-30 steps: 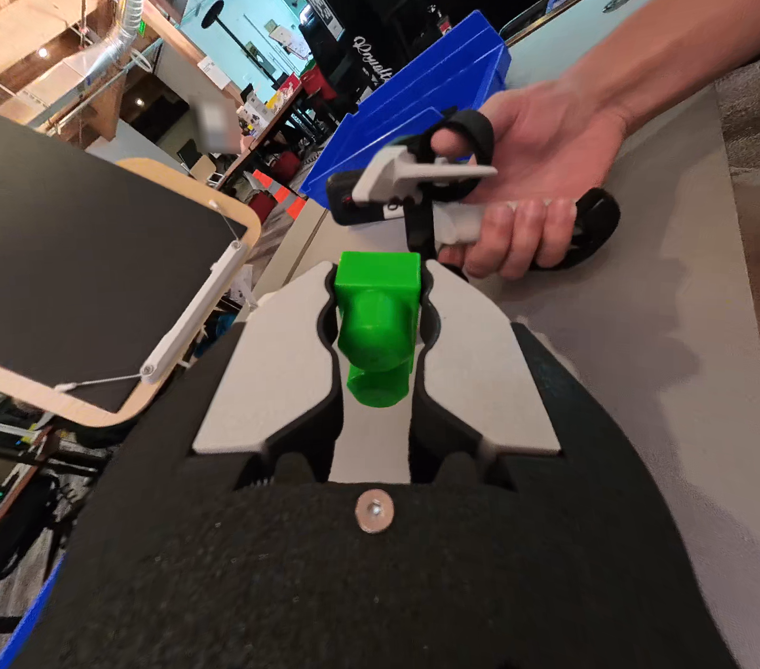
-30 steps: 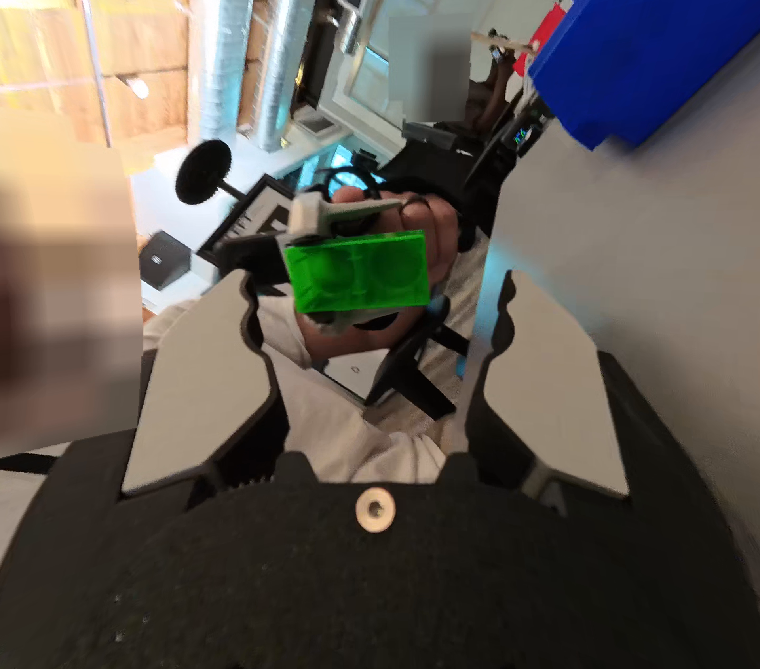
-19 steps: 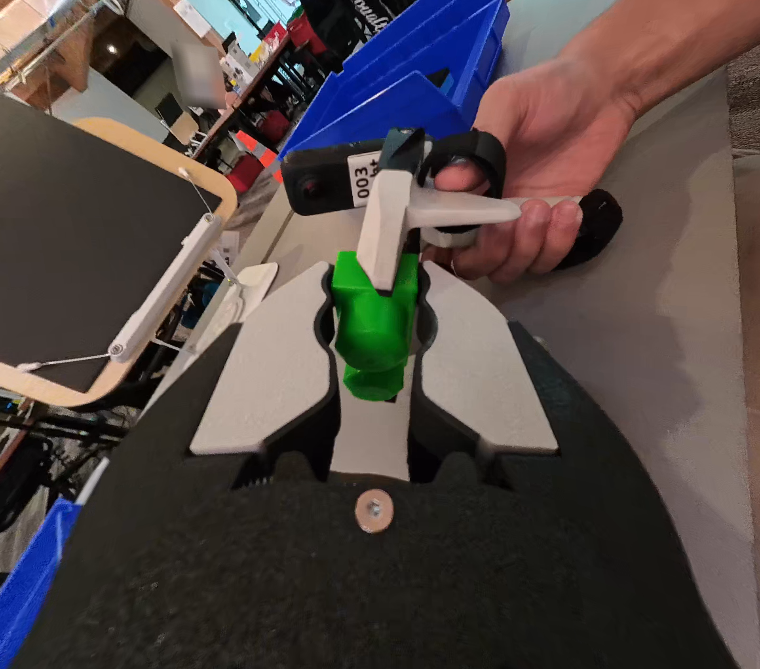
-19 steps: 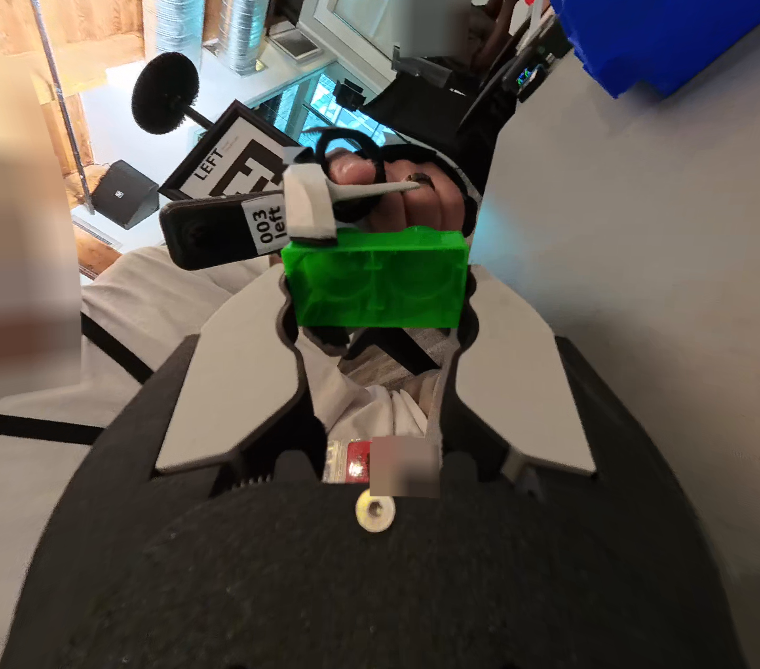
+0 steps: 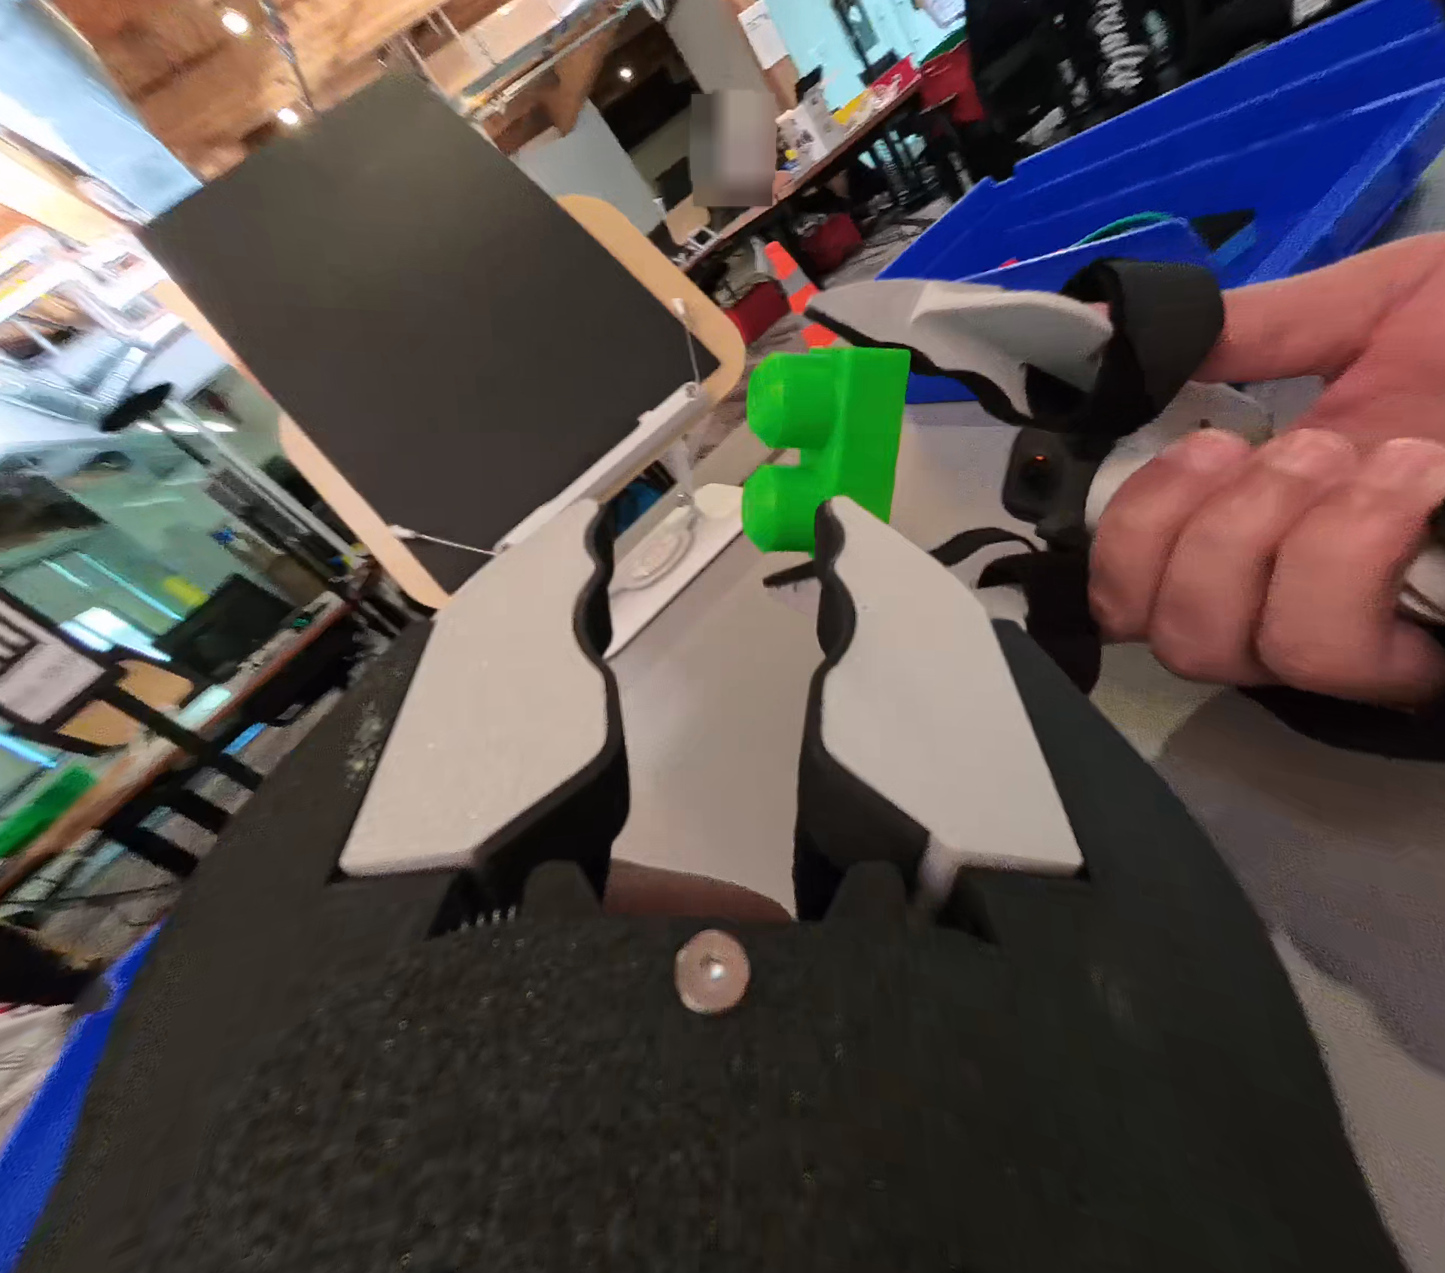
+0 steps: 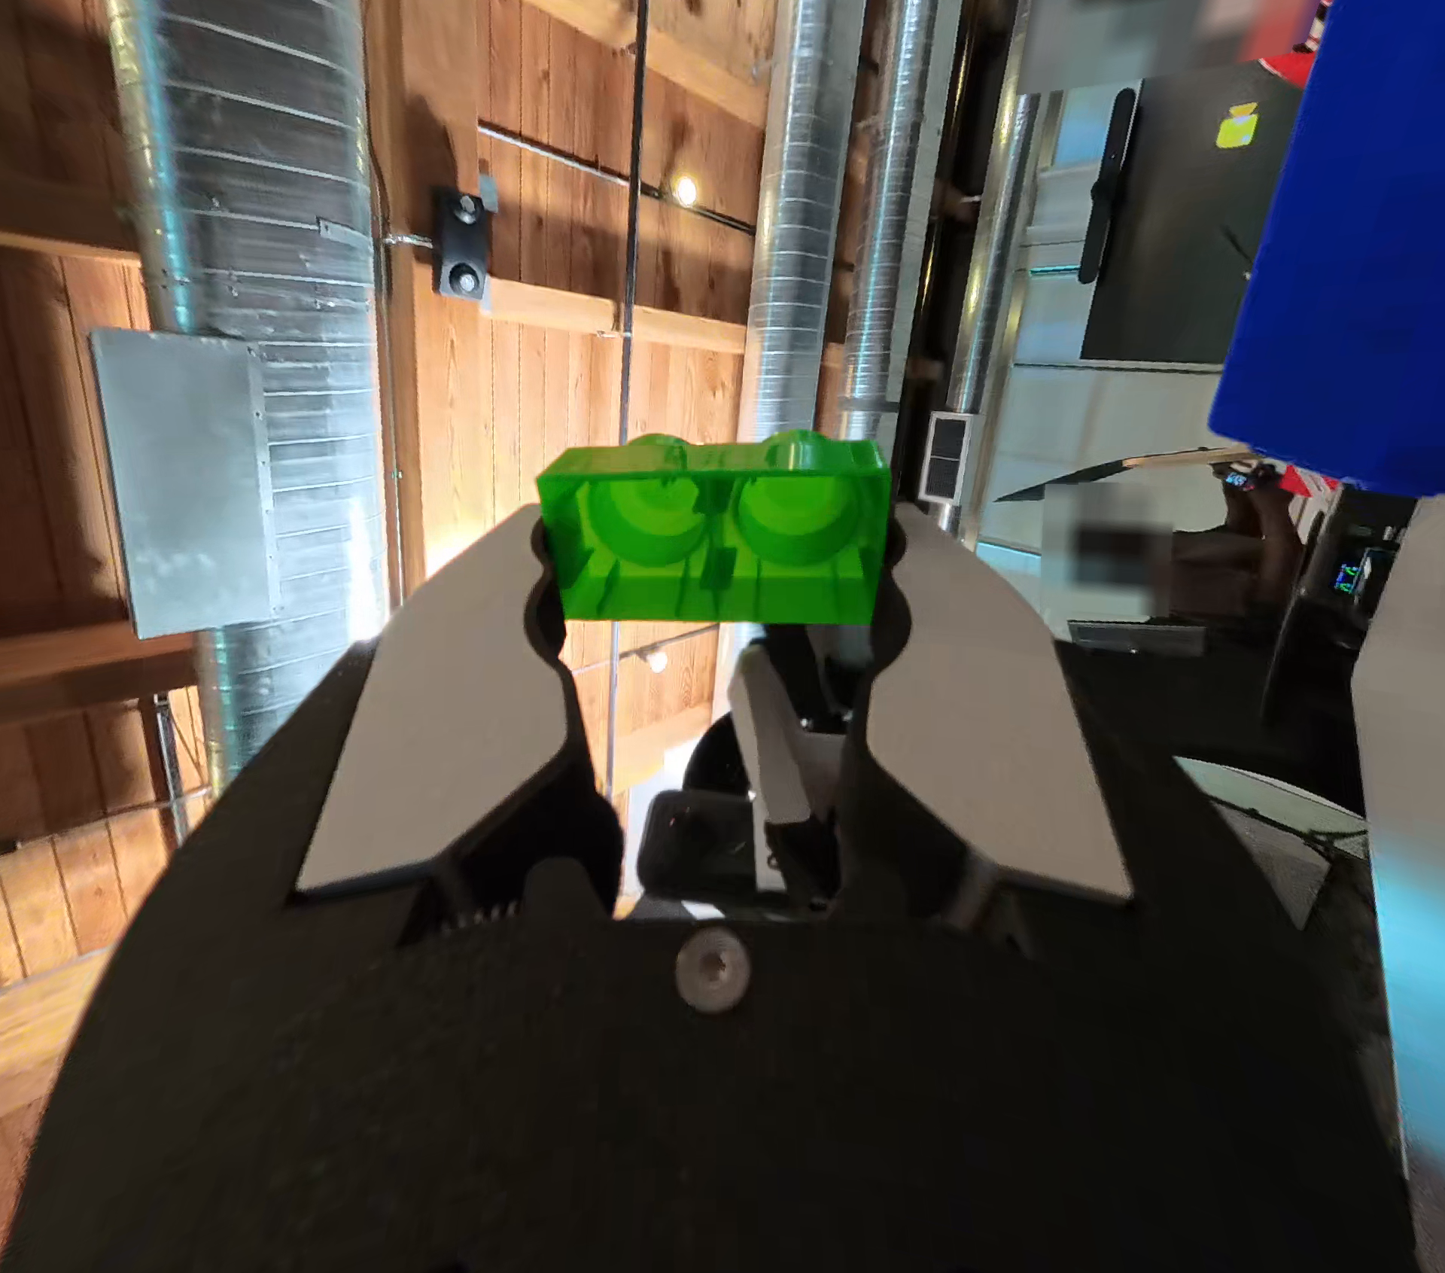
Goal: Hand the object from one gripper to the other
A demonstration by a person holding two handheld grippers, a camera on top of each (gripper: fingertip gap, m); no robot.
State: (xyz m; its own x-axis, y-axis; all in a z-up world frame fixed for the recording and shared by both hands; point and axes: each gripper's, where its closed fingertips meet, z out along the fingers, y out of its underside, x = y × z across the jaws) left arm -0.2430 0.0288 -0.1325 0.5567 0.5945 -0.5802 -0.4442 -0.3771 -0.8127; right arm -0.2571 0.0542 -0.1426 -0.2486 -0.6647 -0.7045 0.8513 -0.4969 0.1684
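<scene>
Wooden ceiling boards and silver ducts are filling the right wrist view behind the green two-stud brick, which the right tool is clamping by its ends at frame centre. The left tool is gaping empty just below the brick. Judging by this, the right should be keeping steady pressure while drawing clear.

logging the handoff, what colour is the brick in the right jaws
Bright green brick, shown best in the right wrist view.
</scene>
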